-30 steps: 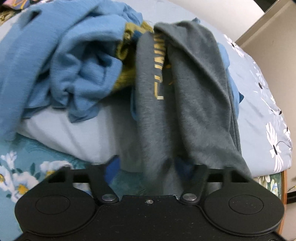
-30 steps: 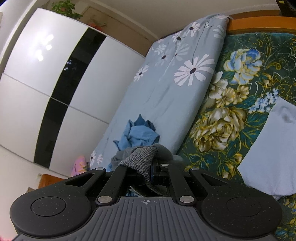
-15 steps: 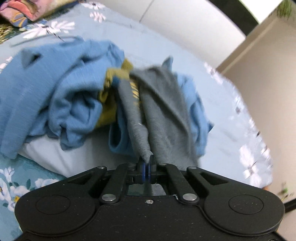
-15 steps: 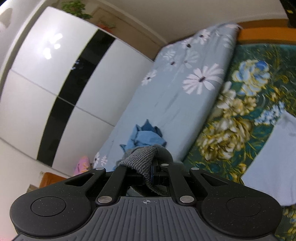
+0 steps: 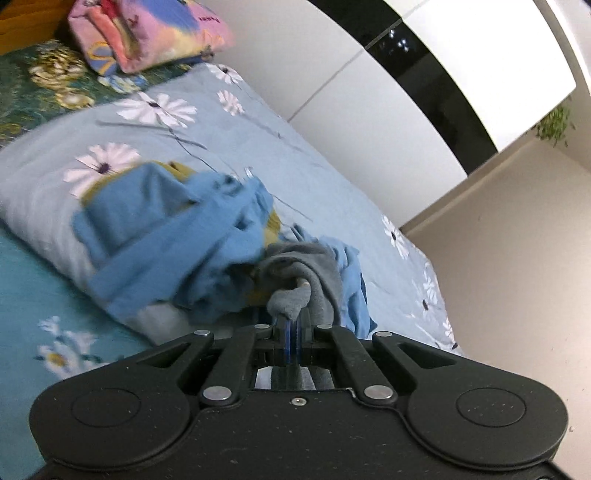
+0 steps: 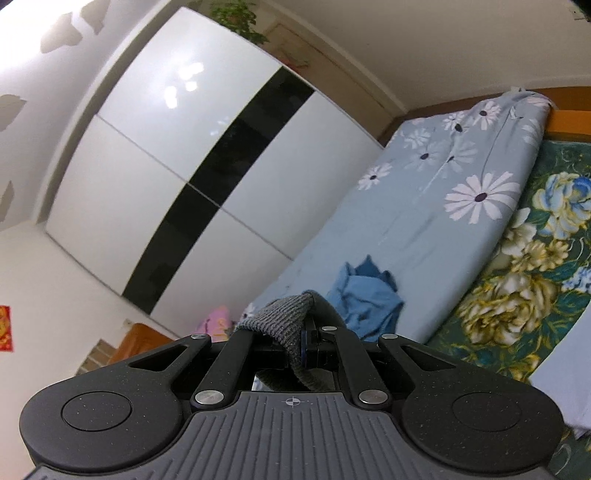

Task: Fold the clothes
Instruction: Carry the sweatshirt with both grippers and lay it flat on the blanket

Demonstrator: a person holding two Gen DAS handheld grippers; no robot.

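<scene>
Pinching grey garment (image 5: 314,273) between jaws

Clothes pile (image 5: 173,236) on folded quilt (image 5: 303,166), sweater (image 5: 314,273) at pile's right edge. Quilt along wardrobe (image 6: 192,155) side of bed. Cushion (image 5: 147,33) behind quilt's far end.

Grey garment (image 5: 306,273), blue clothes (image 5: 166,236), pale-blue daisy-print quilt (image 6: 424,206), green floral bedspread (image 6: 535,280)

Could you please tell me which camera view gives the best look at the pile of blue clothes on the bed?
The left wrist view: the blue clothes spread across mid-frame, slightly blurred. The right wrist view shows only a small crumpled part behind the grey garment.
</scene>
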